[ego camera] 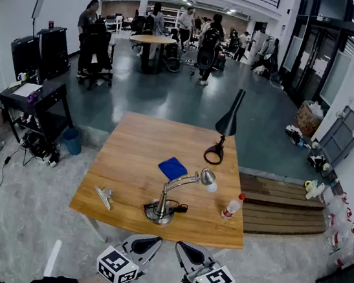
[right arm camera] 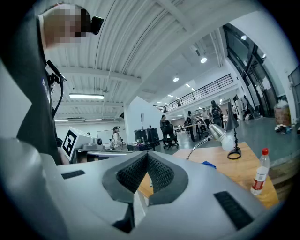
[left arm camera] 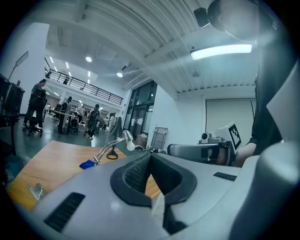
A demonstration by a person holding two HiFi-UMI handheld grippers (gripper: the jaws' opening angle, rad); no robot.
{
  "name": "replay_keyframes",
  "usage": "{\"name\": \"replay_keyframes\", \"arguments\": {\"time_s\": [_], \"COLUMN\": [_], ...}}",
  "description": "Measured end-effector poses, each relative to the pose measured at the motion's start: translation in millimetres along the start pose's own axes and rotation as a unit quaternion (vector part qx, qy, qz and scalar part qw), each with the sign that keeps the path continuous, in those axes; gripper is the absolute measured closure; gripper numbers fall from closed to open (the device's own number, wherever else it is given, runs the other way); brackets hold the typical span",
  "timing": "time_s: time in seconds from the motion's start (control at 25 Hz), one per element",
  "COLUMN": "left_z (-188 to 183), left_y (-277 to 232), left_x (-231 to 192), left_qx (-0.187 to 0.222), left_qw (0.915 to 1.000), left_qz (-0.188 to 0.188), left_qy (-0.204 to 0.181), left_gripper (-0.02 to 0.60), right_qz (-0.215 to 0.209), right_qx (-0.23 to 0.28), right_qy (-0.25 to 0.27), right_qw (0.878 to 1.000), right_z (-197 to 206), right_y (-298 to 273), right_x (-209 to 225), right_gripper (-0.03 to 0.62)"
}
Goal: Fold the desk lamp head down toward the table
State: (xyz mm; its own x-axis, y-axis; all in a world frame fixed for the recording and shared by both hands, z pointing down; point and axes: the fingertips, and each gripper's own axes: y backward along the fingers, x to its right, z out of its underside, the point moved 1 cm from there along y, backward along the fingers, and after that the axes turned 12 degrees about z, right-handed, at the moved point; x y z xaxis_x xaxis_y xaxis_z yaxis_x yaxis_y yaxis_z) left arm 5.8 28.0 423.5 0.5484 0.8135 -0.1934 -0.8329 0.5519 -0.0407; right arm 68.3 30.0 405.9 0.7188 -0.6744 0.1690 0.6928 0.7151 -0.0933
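Observation:
Two lamps stand on the wooden table (ego camera: 128, 163). A black desk lamp (ego camera: 228, 120) at the far edge has its long head raised upright over a ring base (ego camera: 214, 153). Nearer me, a silver gooseneck lamp (ego camera: 181, 182) leans right from its round base (ego camera: 160, 212), with its bulb head (ego camera: 208, 178) tilted low. Both show small in the gripper views: silver head (left arm camera: 127, 137) (right arm camera: 216, 131), black ring base (left arm camera: 112, 154) (right arm camera: 234, 153). My left gripper (ego camera: 147, 243) (left arm camera: 150, 157) and right gripper (ego camera: 189, 252) (right arm camera: 146, 157) are level, side by side before the table's near edge, both shut and empty.
A blue cloth (ego camera: 172, 168) lies mid-table behind the silver lamp. A red-capped bottle (ego camera: 232, 206) (right arm camera: 259, 172) stands near the front right corner, and a small metal piece (ego camera: 104, 196) near the front left. Wooden steps (ego camera: 279, 204) adjoin the table's right side. People stand far back.

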Motion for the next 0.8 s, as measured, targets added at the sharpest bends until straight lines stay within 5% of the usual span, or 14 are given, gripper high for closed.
{"name": "replay_keyframes", "arguments": {"time_s": [0.8], "left_z": [-1.7], "left_y": [1.8], "left_x": [-5.7], "left_qx": [0.005], "left_qw": [1.0000], "left_qz": [-0.005], "left_qy": [-0.005], "left_gripper": [0.572], "right_qz": [-0.004], "right_qx": [0.007], "right_qy": [0.000], "right_qw": [1.000], "right_z": [-2.5], "right_y": [-4.4], "right_x": [0.5], "right_gripper": [0.589]}}
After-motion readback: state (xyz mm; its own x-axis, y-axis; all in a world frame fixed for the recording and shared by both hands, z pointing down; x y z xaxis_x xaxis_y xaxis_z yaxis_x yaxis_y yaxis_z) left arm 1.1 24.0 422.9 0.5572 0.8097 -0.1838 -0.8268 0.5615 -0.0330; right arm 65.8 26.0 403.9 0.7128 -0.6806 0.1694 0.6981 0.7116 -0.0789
